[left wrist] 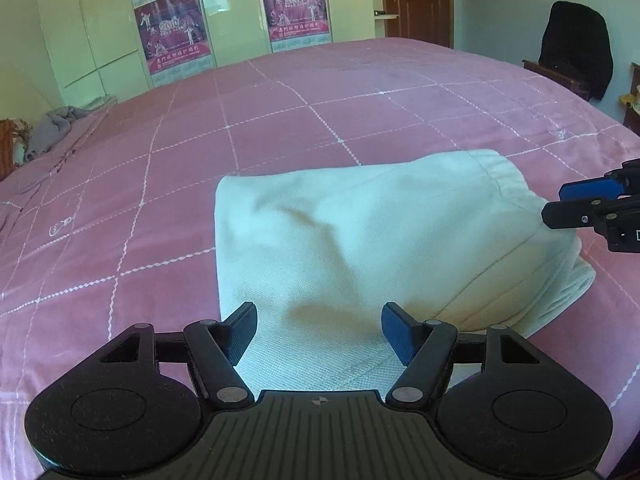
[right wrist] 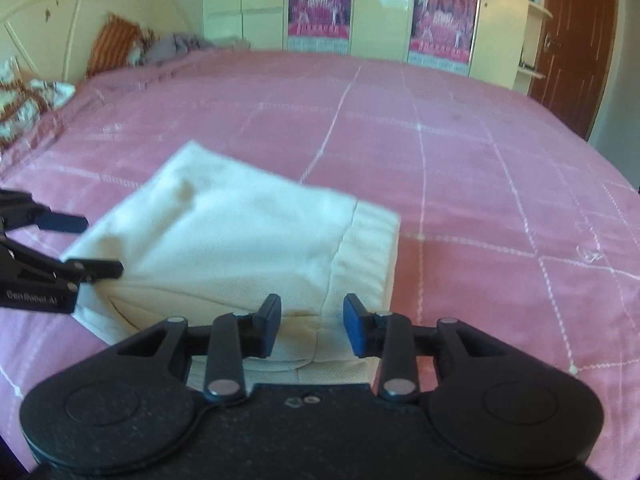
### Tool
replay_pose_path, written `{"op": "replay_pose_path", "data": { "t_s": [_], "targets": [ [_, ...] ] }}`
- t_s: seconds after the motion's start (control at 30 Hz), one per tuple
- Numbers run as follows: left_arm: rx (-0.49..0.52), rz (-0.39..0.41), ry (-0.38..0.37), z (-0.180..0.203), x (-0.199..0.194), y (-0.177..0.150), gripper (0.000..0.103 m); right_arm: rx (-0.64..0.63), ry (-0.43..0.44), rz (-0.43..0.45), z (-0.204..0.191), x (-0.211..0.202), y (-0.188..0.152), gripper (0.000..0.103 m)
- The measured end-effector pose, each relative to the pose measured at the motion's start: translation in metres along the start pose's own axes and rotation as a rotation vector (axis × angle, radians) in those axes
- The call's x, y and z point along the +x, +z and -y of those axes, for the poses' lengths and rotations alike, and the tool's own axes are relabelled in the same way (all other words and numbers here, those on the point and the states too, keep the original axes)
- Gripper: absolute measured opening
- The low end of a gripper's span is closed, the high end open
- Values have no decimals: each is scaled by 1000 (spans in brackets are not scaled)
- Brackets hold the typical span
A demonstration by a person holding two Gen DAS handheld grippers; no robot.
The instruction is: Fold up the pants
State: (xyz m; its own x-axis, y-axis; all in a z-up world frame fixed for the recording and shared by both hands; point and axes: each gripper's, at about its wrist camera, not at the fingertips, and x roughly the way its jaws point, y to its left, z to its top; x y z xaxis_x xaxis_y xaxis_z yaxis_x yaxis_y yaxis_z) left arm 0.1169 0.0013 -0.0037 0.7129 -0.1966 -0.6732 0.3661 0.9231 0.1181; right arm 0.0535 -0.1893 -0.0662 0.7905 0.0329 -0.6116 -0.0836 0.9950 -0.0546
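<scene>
The left gripper (left wrist: 319,332) is hanging low over the near edge of the pants (left wrist: 360,248), its jaws standing well apart with the cloth lying under and between them, neither pad pressing on it. The right gripper (right wrist: 311,330) is poised over the same bundle at the waistband end, its jaws spread more narrowly, the fabric seam showing in the gap and the pads gripping nothing. The pants are lying folded into a compact cream block on the pink bed (left wrist: 280,120), directly ahead of both tools and running under their tips. In the left wrist view the right gripper (left wrist: 560,204) is reaching in from the right, just beside the waistband; in the right wrist view the left gripper (right wrist: 104,246) is coming in from the left, beside the folded edge. Beyond the pants, the bedspread is stretching away toward the wardrobe (right wrist: 244,0), and a grey cloth (left wrist: 56,128) is sitting far off to the left, near the headboard end.
</scene>
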Motion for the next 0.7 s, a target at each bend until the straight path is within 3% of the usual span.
{"op": "replay_pose_path", "data": {
  "t_s": [0.07,0.13,0.63,0.7],
  "targets": [
    [5,-21,4,3,4,-4,69,10,6,-6,1,1,-3,35],
    [5,-51,4,7,14,-11,69,-9,-17,-100,0,22,-11,36],
    [31,-23,34,8,2,-14,69,3,-8,-78,4,13,-13,45],
    [16,-5,45,1,-4,-14,75,53,23,-36,14,1,-12,47]
  ]
}}
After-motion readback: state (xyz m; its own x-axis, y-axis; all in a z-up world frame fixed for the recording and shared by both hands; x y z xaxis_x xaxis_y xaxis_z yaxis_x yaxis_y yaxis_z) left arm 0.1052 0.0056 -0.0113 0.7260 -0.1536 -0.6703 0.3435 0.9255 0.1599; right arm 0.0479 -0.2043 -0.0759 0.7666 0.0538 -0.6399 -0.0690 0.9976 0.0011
